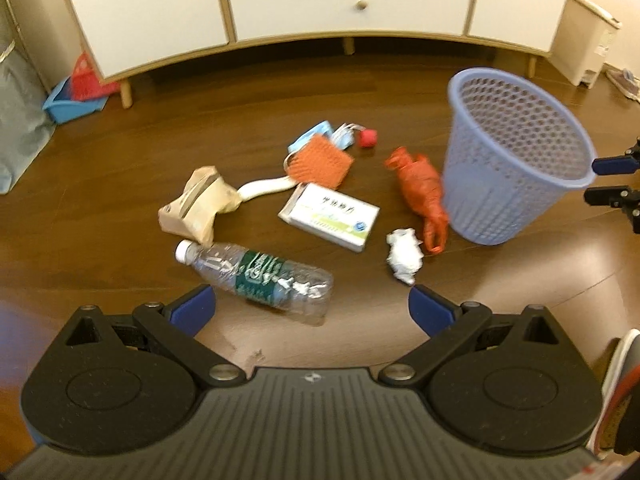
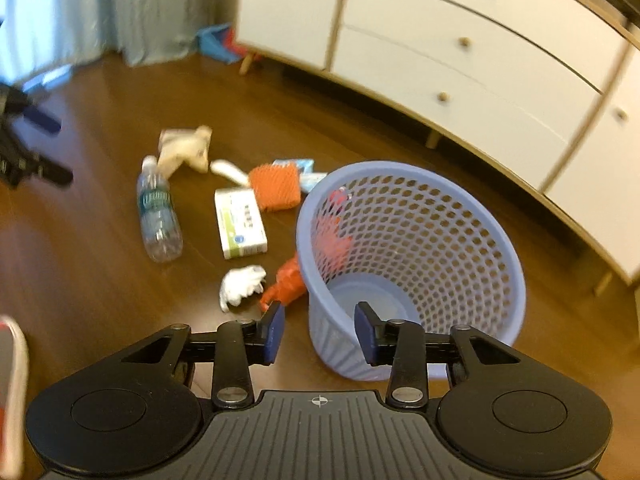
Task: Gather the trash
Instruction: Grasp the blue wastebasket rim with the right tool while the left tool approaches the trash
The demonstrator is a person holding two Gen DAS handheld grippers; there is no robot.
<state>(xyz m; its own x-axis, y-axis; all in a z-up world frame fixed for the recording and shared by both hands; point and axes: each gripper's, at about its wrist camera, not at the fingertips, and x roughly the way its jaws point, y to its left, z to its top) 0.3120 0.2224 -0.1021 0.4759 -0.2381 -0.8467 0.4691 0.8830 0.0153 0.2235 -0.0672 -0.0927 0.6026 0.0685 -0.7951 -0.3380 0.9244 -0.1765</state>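
Your left gripper (image 1: 312, 304) is wide open and holds nothing. It hangs over the floor (image 1: 100, 208), and the bottle (image 1: 256, 276) lies just past its tips, a bit toward 11 o'clock.

Your right gripper (image 2: 319, 332) is part open and empty too. It sits over the near rim of the bin (image 2: 412, 248), with one finger outside and one inside. It is not pinching the rim.

The bin looks empty, so I think you are at the very start. All the trash is on the floor. In the left view, the white paper ball (image 1: 404, 254) is at 1 o'clock from your left gripper. The red bag (image 1: 422, 196) lies against the bin's side. The box (image 1: 330, 216) is at 12 o'clock, with the orange pad (image 1: 320, 162) behind it. The brown bag (image 1: 198, 206) is at 10 o'clock, touching the bottle's cap end.

The bottle seems the best first pick. Go down and a little left, put one finger on each side of its middle, then squeeze. It is round and may roll, so close slowly.
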